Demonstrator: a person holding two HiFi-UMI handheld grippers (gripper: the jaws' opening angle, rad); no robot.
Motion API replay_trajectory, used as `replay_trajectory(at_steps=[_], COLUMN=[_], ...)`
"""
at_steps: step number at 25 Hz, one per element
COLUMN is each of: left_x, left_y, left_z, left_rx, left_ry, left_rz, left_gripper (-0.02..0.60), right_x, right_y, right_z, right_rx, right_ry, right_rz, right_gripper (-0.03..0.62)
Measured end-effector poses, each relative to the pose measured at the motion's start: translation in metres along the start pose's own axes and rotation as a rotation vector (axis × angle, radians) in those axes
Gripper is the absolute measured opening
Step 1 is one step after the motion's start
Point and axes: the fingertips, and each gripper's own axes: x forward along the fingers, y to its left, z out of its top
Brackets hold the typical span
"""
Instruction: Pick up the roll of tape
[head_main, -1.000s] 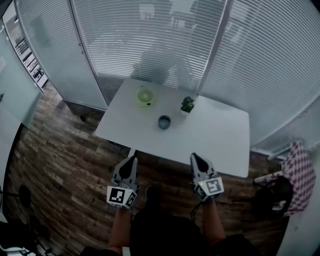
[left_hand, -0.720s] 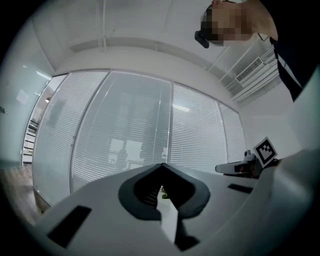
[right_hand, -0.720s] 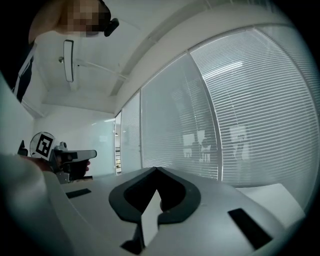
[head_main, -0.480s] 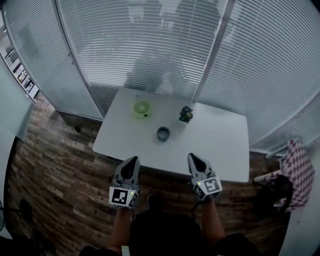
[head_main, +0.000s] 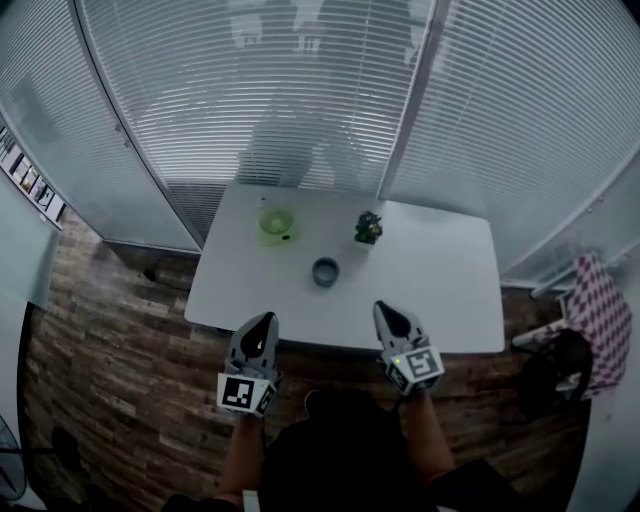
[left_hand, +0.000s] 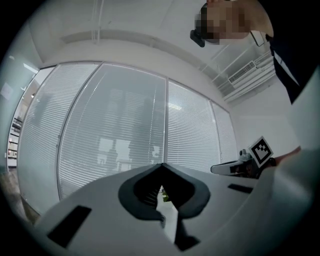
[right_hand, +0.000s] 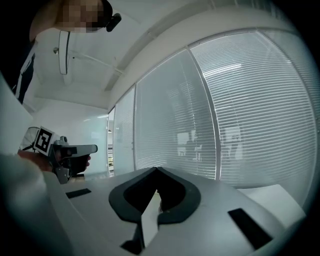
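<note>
A small dark blue-grey ring, seemingly the roll of tape, lies near the middle of the white table. Both grippers hover side by side at the table's near edge, pointing toward it, well short of the ring. My left gripper has its jaws shut with nothing in them; its own view shows the tips meeting. My right gripper is shut and empty too, with the tips together in its view. Each gripper view shows the other gripper off to the side.
A green round thing and a small potted plant stand on the table's far half. Glass walls with blinds close off the back. A checked cloth and a dark bag sit right of the table on the wood floor.
Both grippers have moved forward toward the table and now reach its near edge. The table's objects sit closer to them. Both stay shut.
</note>
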Motion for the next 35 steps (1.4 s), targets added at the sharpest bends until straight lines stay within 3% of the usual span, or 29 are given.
replay_trajectory(at_steps=[6, 20, 27, 32, 35], left_x=[0.010, 0.061, 0.087, 0.084, 0.083], left_y=[0.006, 0.015, 0.018, 0.027, 0.032], left_z=[-0.009, -0.012, -0.023, -0.012, -0.015], left_rx=[0.000, -0.011, -0.020, -0.012, -0.022], left_ry=[0.006, 0.001, -0.001, 0.007, 0.012], left_rz=[-0.001, 0.010, 0.018, 0.036, 0.056], left_gripper=[0.005, 0.005, 0.005, 0.005, 0.005], right_x=[0.014, 0.070, 0.115, 0.138, 0.151], right_y=[-0.005, -0.017, -0.024, -0.010, -0.012], right_z=[-0.008, -0.031, -0.094, -0.110, -0.142], right_rx=[0.005, -0.005, -0.036, -0.042, -0.080], right_ry=[0.017, 0.101, 0.240, 0.340, 0.411], right_rz=[-0.003, 0.104, 0.182, 0.238, 0.267], right_gripper=[0.006, 0.006, 0.006, 0.006, 0.008])
